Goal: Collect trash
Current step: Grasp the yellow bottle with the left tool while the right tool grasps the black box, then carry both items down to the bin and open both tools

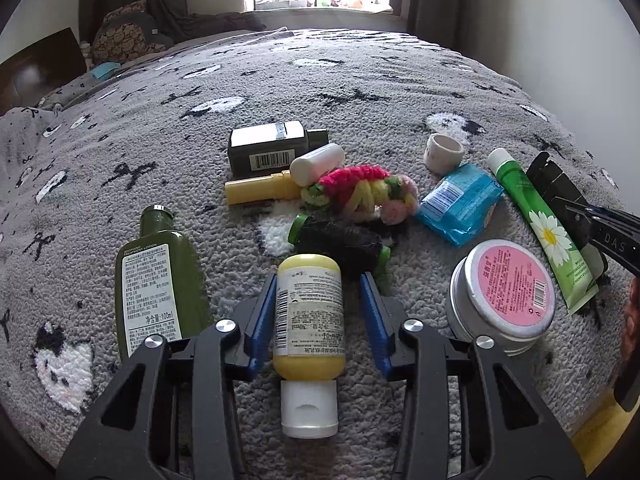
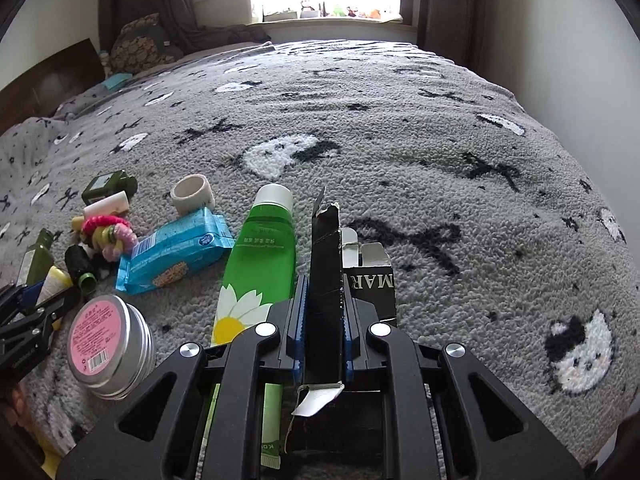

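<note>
The left gripper (image 1: 318, 300) stood wide apart around a small yellow bottle (image 1: 307, 320), its blue fingers (image 1: 262, 312) flanking the bottle's sides; we could not tell whether either touched it. The bottle lay on the grey blanket (image 1: 360, 80) with its white cap toward six o'clock. At nine o'clock from it lay a tall green lotion bottle (image 1: 154, 288), and at three o'clock a round tin with a pink lid (image 1: 508, 292).

Just past the yellow bottle, at twelve o'clock, we saw a black spool (image 1: 340, 242) with green ends, then a bunch of coloured hair ties (image 1: 360, 192). Beyond those lay a yellow tube (image 1: 260, 190), a white cylinder (image 1: 316, 163) and a dark green box (image 1: 272, 148). Toward two o'clock were a blue wipes packet (image 1: 460, 204), a white ring of tape (image 1: 443, 152) and a green tube with a daisy (image 1: 540, 228).

The right gripper (image 2: 323, 336) was clamped narrowly on a torn black carton (image 2: 326, 300), which stood on edge between the blue pads (image 2: 299, 340). The green tube lay just beside the carton at nine o'clock. In the right wrist view the tin sat at eight o'clock of the gripper and the wipes packet at ten o'clock, both well to the left of the carton.
</note>
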A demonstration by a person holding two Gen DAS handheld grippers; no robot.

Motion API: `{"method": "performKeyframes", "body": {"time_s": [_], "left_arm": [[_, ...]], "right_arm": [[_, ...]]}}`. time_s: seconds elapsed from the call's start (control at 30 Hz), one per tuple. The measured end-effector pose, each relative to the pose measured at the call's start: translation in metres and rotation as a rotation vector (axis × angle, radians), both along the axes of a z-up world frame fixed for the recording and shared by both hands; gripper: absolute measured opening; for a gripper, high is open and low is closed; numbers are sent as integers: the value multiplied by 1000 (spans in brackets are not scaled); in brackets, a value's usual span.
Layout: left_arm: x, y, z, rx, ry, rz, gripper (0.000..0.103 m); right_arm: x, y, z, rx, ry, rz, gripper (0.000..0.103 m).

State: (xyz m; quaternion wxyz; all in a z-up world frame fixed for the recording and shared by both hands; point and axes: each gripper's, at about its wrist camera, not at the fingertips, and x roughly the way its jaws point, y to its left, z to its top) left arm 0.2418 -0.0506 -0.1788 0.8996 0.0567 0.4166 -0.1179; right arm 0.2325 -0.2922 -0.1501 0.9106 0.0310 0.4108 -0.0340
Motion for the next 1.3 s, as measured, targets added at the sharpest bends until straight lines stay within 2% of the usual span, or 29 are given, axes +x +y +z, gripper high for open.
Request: {"method": "performKeyframes", "body": {"time_s": [0.07,0.33,0.67,0.87,1.1,1.3], "left_arm": [[-2,-1,1,-2,2,-5,30],[-15,0,15,-20,-19,-8,29],[-70,1,101,-67,-206,-20,29],[-117,4,135,-81,-282,-22,29],[-172,9,149,-93,-323,-25,29],[-217,16,130,-92,-309,-29,29]], "right_arm": [[-2,0,4,-1,-11,2,7],[-15,-1,35,-30,-81,-5,7],[-65,20,105,-60,-230,9,7],[-117,39,139,-56,-316,50,7],[-177,60,147,-44,-364,107,7],[-212,74,128,-33,-331,157,7]]}}
